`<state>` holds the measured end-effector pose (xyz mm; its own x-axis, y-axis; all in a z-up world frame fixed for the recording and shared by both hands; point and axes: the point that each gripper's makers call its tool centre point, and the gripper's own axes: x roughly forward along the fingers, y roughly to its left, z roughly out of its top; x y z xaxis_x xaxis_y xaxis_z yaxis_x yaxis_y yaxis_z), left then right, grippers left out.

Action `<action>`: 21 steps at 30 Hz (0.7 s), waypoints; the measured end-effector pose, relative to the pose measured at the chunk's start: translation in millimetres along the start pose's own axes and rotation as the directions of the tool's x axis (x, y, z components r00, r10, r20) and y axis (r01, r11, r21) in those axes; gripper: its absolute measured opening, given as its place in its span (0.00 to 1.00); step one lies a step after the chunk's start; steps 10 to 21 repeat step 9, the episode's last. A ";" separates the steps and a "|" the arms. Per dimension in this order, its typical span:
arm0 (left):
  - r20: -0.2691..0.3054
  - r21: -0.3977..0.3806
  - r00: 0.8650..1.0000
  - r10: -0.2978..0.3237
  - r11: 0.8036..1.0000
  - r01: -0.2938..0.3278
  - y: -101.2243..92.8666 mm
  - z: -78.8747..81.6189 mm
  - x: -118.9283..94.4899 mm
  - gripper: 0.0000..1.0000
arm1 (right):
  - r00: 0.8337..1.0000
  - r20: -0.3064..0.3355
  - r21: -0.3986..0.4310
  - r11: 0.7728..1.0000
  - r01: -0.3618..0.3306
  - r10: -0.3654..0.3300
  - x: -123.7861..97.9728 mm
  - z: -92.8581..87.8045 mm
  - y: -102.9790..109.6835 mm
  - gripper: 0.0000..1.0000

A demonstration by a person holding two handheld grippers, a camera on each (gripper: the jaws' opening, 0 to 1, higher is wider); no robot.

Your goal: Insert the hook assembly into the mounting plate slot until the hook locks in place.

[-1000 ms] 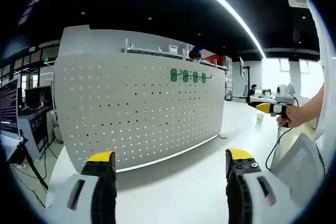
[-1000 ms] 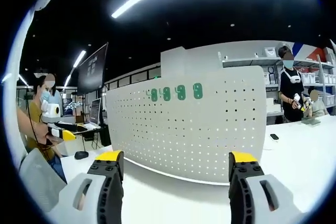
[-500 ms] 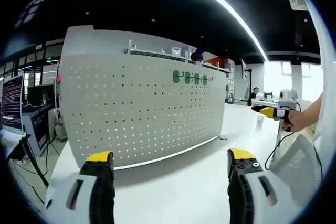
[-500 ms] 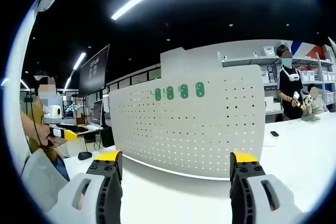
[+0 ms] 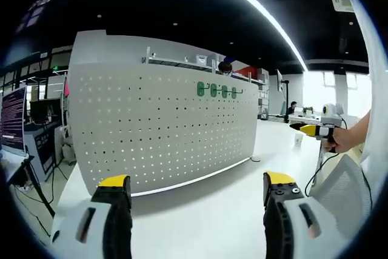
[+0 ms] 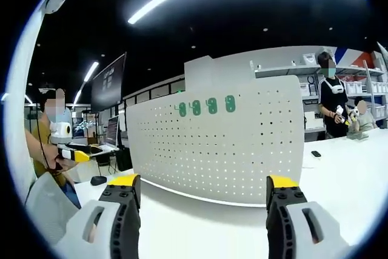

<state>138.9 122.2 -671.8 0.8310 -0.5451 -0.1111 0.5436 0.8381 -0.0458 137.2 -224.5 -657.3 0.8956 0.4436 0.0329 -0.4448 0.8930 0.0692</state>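
White tabletop out front, and on it stands the big perforated board, upright. High on its face sits a row of green hooks, apparently mounted, though whether they are locked is too small to tell. Left claw gapes wide, holding nothing; right claw likewise spread and unloaded. No insertion under way.

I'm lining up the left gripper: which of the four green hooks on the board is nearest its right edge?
The last green hook in the row, at the right end, closest to the pegboard's edge.
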 end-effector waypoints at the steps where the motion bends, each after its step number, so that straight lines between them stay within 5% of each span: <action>1: 0.002 -0.005 1.000 0.000 1.000 0.000 0.0 0.5 -0.2 0.92 | 1.000 -0.001 0.000 1.000 -0.001 0.001 0.2 0.0 0.1 0.83; 21: -0.003 -0.003 1.000 0.006 1.000 -0.006 1.7 0.4 -1.4 0.92 | 1.000 -0.004 0.003 1.000 -0.004 0.004 0.7 0.4 3.2 0.83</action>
